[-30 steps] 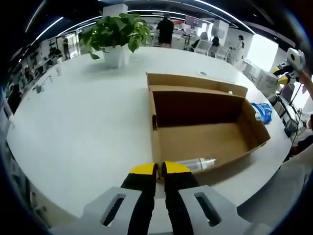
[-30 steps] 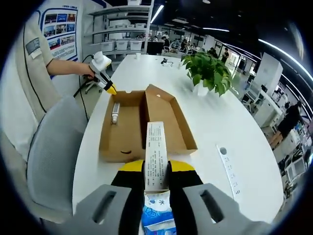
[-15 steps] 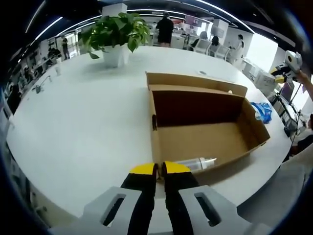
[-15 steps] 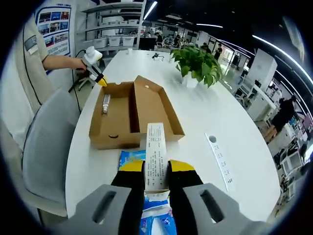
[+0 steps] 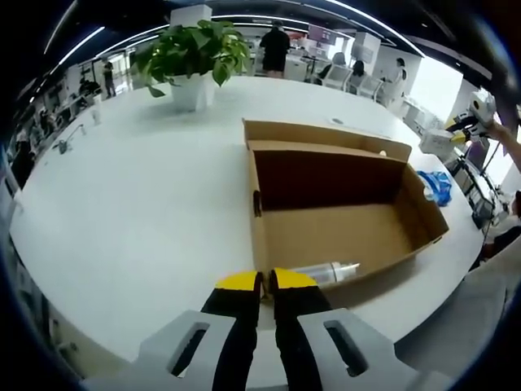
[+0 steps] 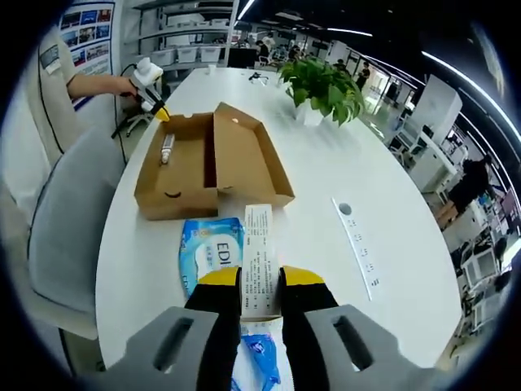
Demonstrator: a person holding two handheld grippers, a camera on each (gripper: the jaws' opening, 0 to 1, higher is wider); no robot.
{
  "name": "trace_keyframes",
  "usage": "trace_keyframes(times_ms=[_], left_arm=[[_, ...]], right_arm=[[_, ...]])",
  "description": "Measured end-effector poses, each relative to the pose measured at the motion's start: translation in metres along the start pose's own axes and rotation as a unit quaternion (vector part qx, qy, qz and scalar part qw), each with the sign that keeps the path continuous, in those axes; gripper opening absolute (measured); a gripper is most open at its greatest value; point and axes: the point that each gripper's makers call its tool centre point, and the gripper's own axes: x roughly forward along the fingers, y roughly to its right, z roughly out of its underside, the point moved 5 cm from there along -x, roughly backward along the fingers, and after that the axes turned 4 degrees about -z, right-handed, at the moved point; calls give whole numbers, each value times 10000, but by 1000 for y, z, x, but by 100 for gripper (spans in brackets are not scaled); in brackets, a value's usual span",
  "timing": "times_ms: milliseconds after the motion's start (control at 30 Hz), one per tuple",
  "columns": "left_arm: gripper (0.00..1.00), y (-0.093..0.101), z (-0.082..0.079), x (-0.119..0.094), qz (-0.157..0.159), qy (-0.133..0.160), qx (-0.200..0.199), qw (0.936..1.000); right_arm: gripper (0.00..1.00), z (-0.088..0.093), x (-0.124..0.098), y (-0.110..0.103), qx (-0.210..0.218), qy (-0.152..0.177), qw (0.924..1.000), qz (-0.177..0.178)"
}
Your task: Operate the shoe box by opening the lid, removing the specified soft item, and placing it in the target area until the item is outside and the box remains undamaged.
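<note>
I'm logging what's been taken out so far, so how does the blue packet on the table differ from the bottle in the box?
The blue packet is flat, soft-looking and printed; the bottle is a slim, clear, rigid-looking cylinder. The blue packet lies outside the shoe box on the white table, just ahead of the right tool; the bottle lies inside the box, along the wall nearest the left tool. Both lie flat, ungripped.

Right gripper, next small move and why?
Probably open the right gripper and let go. It is shut on the white strip of the blue soft pack, which seems to lie on the white table outside the open shoe box, so the placing looks nearly done.
</note>
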Motion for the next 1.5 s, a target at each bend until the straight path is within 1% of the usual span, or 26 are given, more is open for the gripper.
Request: trace_keyframes(times_ms=[333, 567, 633, 733, 967, 1333, 1500], left_arm=[[3, 0, -1, 1, 32, -16, 18, 10000], [3, 0, -1, 1, 46, -26, 32, 10000], [3, -1, -1, 2, 51, -29, 33, 10000], [3, -1, -1, 2, 55, -17, 26, 10000], [3, 0, -1, 2, 68, -36, 24, 10000], [3, 0, -1, 1, 70, -51, 13, 10000], [3, -1, -1, 1, 76, -48, 30, 10000]], right_arm=[[15, 25, 2, 13, 57, -216, 9997, 3], [15, 43, 8, 21, 57, -419, 9991, -19], [15, 48, 10, 23, 65, -514, 9987, -20], [15, 56, 12, 25, -48, -689, 9976, -31], [15, 72, 19, 30, -88, -928, 9956, -36], [15, 98, 26, 39, -107, -1255, 9920, -52], [15, 106, 26, 43, -87, -1334, 9910, -94]])
